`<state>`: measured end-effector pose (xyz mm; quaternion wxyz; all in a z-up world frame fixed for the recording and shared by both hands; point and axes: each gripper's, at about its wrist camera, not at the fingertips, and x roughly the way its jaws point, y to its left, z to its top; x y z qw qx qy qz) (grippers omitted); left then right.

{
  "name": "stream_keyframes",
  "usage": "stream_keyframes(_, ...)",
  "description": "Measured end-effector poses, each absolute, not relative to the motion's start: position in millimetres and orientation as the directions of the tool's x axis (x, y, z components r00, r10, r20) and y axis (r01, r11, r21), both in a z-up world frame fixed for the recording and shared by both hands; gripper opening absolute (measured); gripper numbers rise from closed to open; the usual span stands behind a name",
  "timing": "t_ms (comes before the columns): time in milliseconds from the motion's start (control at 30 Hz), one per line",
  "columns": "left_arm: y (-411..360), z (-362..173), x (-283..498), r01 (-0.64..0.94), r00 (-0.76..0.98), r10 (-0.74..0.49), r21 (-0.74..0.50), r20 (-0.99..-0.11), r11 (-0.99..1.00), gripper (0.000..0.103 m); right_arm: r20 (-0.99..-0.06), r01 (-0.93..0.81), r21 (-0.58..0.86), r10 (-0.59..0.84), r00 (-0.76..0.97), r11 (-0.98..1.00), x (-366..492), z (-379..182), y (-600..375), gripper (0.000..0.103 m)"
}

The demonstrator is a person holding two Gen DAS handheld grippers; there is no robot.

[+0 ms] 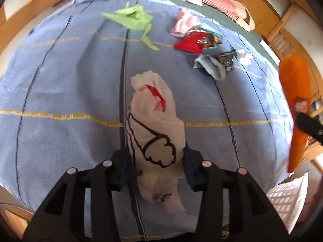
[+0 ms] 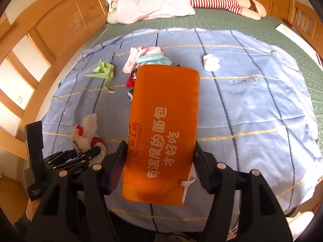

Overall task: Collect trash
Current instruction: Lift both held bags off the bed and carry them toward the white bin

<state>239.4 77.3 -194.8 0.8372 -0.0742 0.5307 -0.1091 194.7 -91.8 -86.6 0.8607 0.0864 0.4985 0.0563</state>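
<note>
A crumpled white wrapper (image 1: 153,121) with black drawn lines and a red mark lies on the blue checked sheet (image 1: 60,84). My left gripper (image 1: 156,159) is shut on its lower part, a pad pressing on each side. In the right wrist view the same wrapper (image 2: 86,133) shows at lower left. My right gripper (image 2: 159,161) is shut on an orange paper bag (image 2: 165,104) with white lettering, held above the sheet; the bag (image 1: 296,92) also hangs at the right edge of the left wrist view.
More scraps lie further up the sheet: green paper (image 1: 133,18), pink paper (image 1: 184,23), a red wrapper (image 1: 191,43), blue-grey paper (image 1: 212,66), a white tissue (image 1: 245,57). A pink pillow (image 2: 153,2) and a striped doll (image 2: 214,0) lie at the bed's head. A white basket (image 1: 288,197) stands beside the bed.
</note>
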Motion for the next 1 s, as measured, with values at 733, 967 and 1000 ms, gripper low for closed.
stream_keyframes(733, 136, -188, 253, -0.111, 0.537, -0.459, -0.599, -0.707, 0.793, 0.046, -0.828, 0.108, 0.275, 0.178, 0.531, 0.955, 156, -84, -146, 0.063)
stream_keyframes(967, 91, -197, 257, 0.056, 0.423, -0.484, -0.511, -0.766, 0.858, 0.046, -0.829, 0.117, 0.296, 0.194, 0.524, 0.948, 155, -89, -149, 0.063)
stream_keyframes(1000, 83, -198, 258, 0.090, 0.403, -0.495, -0.505, -0.770, 0.858, 0.046, -0.829, 0.118, 0.298, 0.195, 0.524, 0.947, 154, -89, -149, 0.063)
